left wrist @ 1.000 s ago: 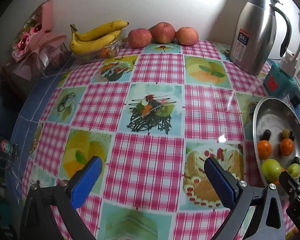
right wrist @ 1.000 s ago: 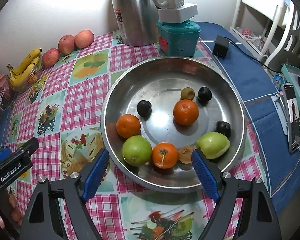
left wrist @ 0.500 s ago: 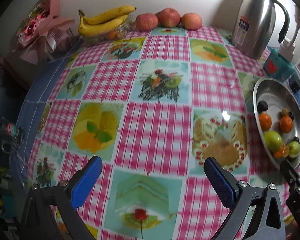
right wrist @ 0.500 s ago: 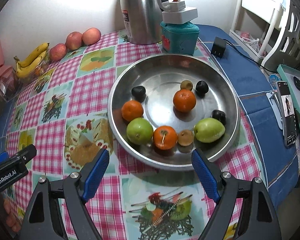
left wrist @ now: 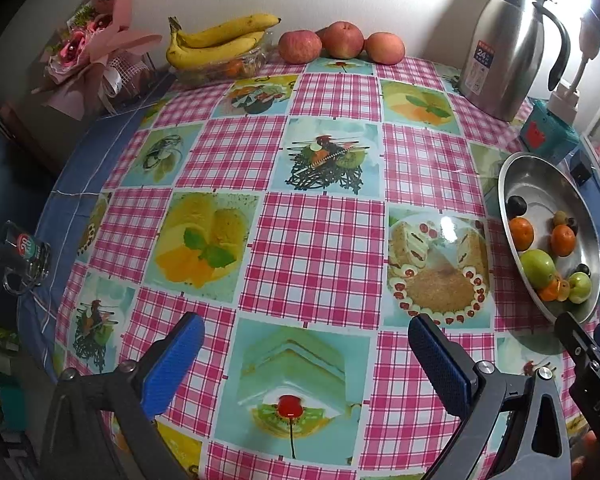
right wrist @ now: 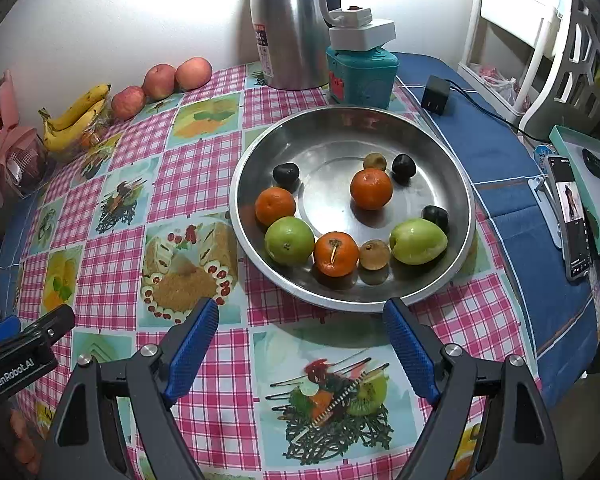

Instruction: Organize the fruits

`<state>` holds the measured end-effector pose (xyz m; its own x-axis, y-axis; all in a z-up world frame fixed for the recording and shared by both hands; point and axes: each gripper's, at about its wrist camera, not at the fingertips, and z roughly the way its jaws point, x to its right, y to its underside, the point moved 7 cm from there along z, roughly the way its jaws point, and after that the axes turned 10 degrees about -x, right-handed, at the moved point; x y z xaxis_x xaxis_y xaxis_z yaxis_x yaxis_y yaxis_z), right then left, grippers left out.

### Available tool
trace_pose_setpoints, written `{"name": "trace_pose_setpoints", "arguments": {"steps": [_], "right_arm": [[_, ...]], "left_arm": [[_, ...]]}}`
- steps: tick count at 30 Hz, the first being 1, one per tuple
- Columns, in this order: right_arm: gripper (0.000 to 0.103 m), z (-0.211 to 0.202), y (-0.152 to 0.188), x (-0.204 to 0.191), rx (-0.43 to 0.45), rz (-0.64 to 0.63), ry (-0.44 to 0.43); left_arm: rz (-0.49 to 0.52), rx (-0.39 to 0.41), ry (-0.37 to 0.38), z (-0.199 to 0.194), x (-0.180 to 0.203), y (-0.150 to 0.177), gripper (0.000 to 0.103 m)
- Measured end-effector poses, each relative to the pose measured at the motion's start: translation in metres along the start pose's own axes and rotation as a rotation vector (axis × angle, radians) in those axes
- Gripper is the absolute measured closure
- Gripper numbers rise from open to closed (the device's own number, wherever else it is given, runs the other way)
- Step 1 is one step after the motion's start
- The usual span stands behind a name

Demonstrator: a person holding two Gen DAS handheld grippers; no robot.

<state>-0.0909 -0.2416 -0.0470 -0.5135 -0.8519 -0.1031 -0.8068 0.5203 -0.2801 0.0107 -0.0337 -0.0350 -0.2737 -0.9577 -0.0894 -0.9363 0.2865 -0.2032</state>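
A steel bowl (right wrist: pixel 440 152) holds three oranges (right wrist: pixel 371 189), two green apples (right wrist: pixel 289 240), dark plums (right wrist: pixel 286 173) and small brown fruits (right wrist: pixel 374 255). The bowl also shows in the left wrist view (left wrist: pixel 540 176) at the right. Bananas (left wrist: pixel 220 42) and three red apples (left wrist: pixel 342 40) lie at the table's far edge by the wall. My right gripper (right wrist: pixel 300 344) is open and empty, just in front of the bowl. My left gripper (left wrist: pixel 304 356) is open and empty over the tablecloth, left of the bowl.
A steel thermos jug (right wrist: pixel 288 24) and a teal box (right wrist: pixel 362 76) stand behind the bowl. A charger (right wrist: pixel 435 95), a phone (right wrist: pixel 572 216) and a teal tray (right wrist: pixel 592 184) lie to the right. A pink bouquet (left wrist: pixel 88 56) and a glass mug (left wrist: pixel 24 256) are at the left.
Both grippers have drawn back and up from the table, so the bowl and far fruits look smaller and farther. Both stay open and empty.
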Motion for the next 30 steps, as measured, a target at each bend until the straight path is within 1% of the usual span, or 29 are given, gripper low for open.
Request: {"name": "trace_pose_setpoints", "arguments": {"steps": [30], "right_arm": [[0.018, 0.0025, -0.0010, -0.0049, -0.007, -0.012, -0.001]], "left_arm": [[-0.004, -0.006, 0.002, -0.0004, -0.0033, -0.0029, 0.000]]}}
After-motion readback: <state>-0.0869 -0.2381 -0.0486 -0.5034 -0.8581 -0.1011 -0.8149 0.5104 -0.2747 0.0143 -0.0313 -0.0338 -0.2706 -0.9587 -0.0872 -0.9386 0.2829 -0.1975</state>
